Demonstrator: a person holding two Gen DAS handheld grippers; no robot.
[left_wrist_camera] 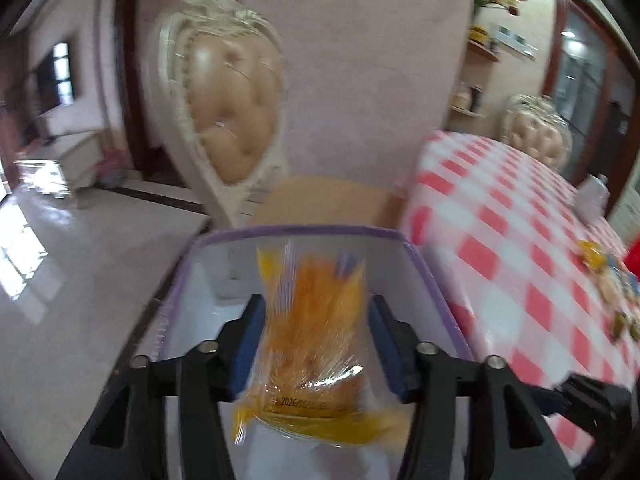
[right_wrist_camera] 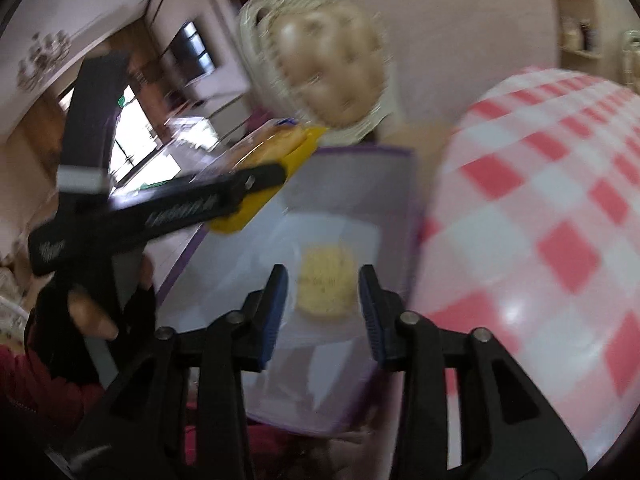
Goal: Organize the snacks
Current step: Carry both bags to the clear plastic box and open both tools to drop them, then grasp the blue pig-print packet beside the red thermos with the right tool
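Observation:
My left gripper [left_wrist_camera: 316, 312] is shut on a clear and yellow snack packet [left_wrist_camera: 316, 332] with an orange pastry inside, held above a white storage box with purple trim [left_wrist_camera: 424, 264]. In the right wrist view the left gripper [right_wrist_camera: 276, 172] holds the same packet [right_wrist_camera: 288, 148] over the box's [right_wrist_camera: 384, 184] left edge. A yellow snack [right_wrist_camera: 326, 280] lies on the box bottom. My right gripper [right_wrist_camera: 322, 280] is open and empty, above the box and over that snack.
A table with a red and white checked cloth [left_wrist_camera: 512, 240] stands right of the box, with more snacks [left_wrist_camera: 608, 276] at its far right. An ornate cream chair [left_wrist_camera: 224, 120] stands behind the box. Tiled floor [left_wrist_camera: 80, 280] lies to the left.

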